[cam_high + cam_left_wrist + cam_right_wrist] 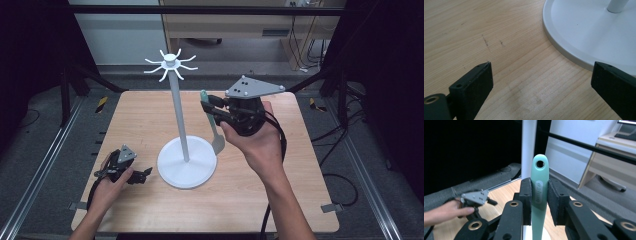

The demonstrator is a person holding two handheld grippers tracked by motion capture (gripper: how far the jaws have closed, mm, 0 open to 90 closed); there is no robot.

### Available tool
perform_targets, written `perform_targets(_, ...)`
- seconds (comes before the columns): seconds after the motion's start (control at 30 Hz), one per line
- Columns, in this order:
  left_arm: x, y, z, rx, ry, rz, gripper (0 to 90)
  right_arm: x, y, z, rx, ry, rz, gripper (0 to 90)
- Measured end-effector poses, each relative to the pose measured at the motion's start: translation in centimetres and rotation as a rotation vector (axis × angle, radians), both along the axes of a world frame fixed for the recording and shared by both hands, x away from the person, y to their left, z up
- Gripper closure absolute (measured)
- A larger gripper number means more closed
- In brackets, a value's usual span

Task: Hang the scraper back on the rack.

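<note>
Hands come in from the near edge of a light wooden tabletop (pixel 240 200), each holding a black two-jaw gripper. The left gripper (pixel 142 175) rests low on the wood near the near-left corner, just beside the round white base (pixel 187 162) of a white metal stand with a slim upright pole (pixel 178 107) and a crown of short curved hooks (pixel 170 62) at its top. In the left gripper view its jaws stand wide apart with bare wood between them, and the rim of the white base (pixel 564 47) curves past the jaw on that view's right.

The right gripper (pixel 212 111) is lifted above the middle of the table, towards the far edge, beside the pole and below the hooks. Its jaws are closed on the handle of a mint-green plastic spatula (pixel 211 117), whose pale blade hangs down towards the base. In the right gripper view the spatula (pixel 539 192) stands upright between the jaw pads, its rounded end with a hanging hole rising above them, and the white pole (pixel 529 147) stands just behind it. The other hand and gripper (pixel 475 200) show farther off, low on the wood.
</note>
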State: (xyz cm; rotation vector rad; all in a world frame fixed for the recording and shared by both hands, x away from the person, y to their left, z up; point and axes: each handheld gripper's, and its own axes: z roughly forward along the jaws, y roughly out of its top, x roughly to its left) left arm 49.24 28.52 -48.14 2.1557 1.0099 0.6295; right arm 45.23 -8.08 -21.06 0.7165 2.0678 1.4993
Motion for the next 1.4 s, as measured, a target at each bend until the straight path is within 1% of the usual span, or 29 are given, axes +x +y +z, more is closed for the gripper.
perform_targets(0.07,0.0,0.0,0.0,-0.003,0.000,0.002,3.7,-0.1,0.4,0.5,0.007,-0.005,0.010,74.5)
perform_targets(0.1,0.0,0.0,0.0,-0.003,0.000,0.002,3.7,-0.1,0.4,0.5,0.007,-0.005,0.010,74.5)
perform_targets(0.13,0.0,0.0,0.0,-0.003,0.000,0.002,3.7,-0.1,0.9,1.0,0.012,-0.019,0.020,74.6)
perform_targets(0.23,0.0,0.0,0.0,-0.003,0.000,0.001,3.7,-0.2,1.2,1.4,0.017,-0.028,0.019,74.5)
perform_targets(0.3,0.0,0.0,0.0,-0.003,0.001,0.001,3.7,-0.3,1.7,2.0,0.022,-0.036,0.033,74.5)
perform_targets(0.37,0.0,0.0,0.0,-0.003,0.000,0.000,3.7,-0.4,2.0,2.3,0.012,-0.039,0.034,74.5)
perform_targets(0.53,0.0,0.0,0.0,-0.003,0.003,-0.001,3.7,-0.5,2.3,2.9,0.017,-0.042,0.039,74.5)
perform_targets(0.63,0.0,-0.1,0.0,-0.003,0.004,-0.002,3.7,-0.4,2.5,3.1,0.005,-0.035,0.036,74.5)
perform_targets(1.0,0.0,-0.1,0.0,-0.005,0.005,-0.003,3.7,-0.1,3.0,3.3,0.002,-0.024,0.033,74.4)
perform_targets(1.4,0.0,-0.1,0.0,-0.003,0.004,-0.005,3.7,0.7,3.6,3.2,0.003,-0.006,0.029,74.4)
